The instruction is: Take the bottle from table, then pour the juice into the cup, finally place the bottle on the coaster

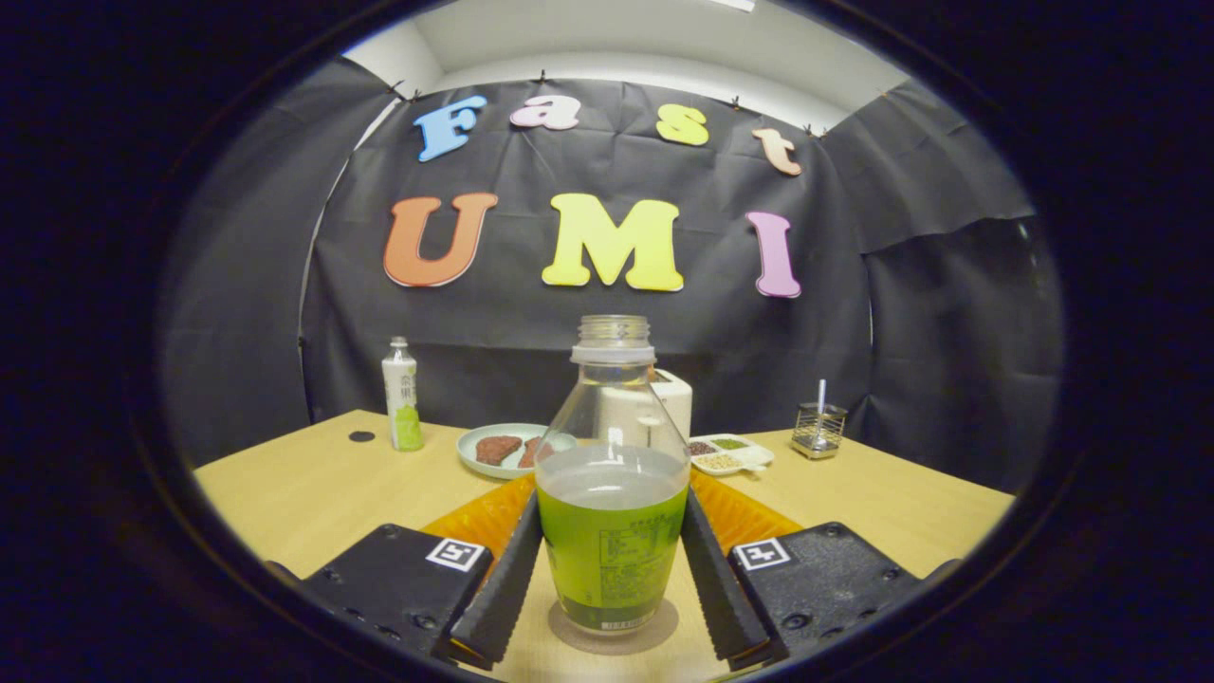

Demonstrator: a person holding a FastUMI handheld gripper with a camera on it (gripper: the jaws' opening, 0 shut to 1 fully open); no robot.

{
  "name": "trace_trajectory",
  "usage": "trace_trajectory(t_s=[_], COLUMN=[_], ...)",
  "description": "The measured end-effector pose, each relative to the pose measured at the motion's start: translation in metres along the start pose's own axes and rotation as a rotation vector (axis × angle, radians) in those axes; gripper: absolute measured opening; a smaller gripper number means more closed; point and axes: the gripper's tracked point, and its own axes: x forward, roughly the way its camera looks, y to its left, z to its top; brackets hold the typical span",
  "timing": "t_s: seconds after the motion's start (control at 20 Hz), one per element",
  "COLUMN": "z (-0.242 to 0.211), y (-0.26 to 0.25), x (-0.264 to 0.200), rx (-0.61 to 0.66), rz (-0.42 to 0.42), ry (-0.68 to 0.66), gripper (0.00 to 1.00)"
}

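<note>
The bottle [612,493], uncapped and about half full of green juice, stands upright on a round coaster [654,634] on the table [303,493], between your gripper [612,593] fingers. The jaws sit against its sides, apparently clamped on it. Judging by this, the placing looks done; you only need to release. I cannot spot the cup.

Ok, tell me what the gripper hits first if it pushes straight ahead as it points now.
The bottle: it stands on the coaster between the gripper fingers, which flank its sides. Whether the pads press on it or sit just clear cannot be told. Behind it, probably, the white box.
</note>
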Motion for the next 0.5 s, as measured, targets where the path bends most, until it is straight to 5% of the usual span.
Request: trace_trajectory(t_s=[0.2,0.5], z=[-0.017,-0.036], y=[-0.002,0.001], x=[0.006,0.003], rx=[0.017,-0.001], rz=[-0.004,0.035], ry=[-0.013,0.005], gripper=[0.81,0.98])
